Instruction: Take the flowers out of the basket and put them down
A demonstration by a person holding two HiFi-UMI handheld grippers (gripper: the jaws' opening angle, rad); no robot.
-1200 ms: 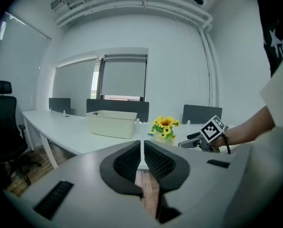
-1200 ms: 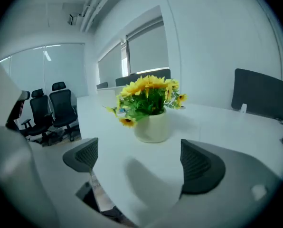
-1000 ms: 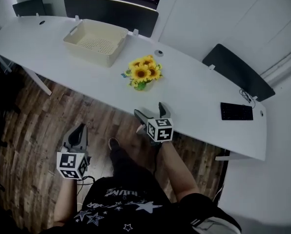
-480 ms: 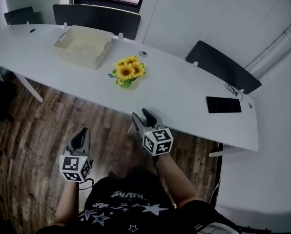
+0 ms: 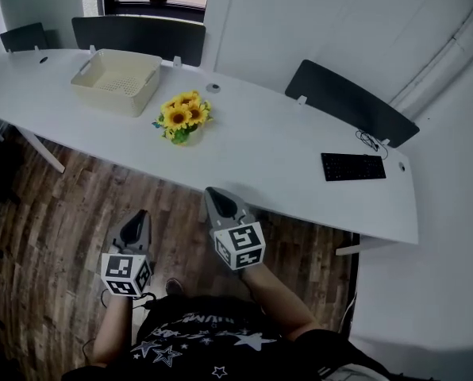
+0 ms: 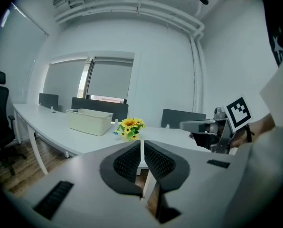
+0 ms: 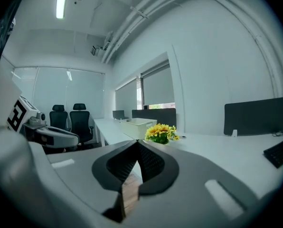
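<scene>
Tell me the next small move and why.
Probably lower the left claw, shut and empty, and the right claw, which has just closed empty, to rest: the flowers already sit on the table beside the empty basket.

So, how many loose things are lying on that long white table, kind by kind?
Basket: 1
Bunch of sunflowers: 1
Keyboard: 1
Total: 3
</scene>
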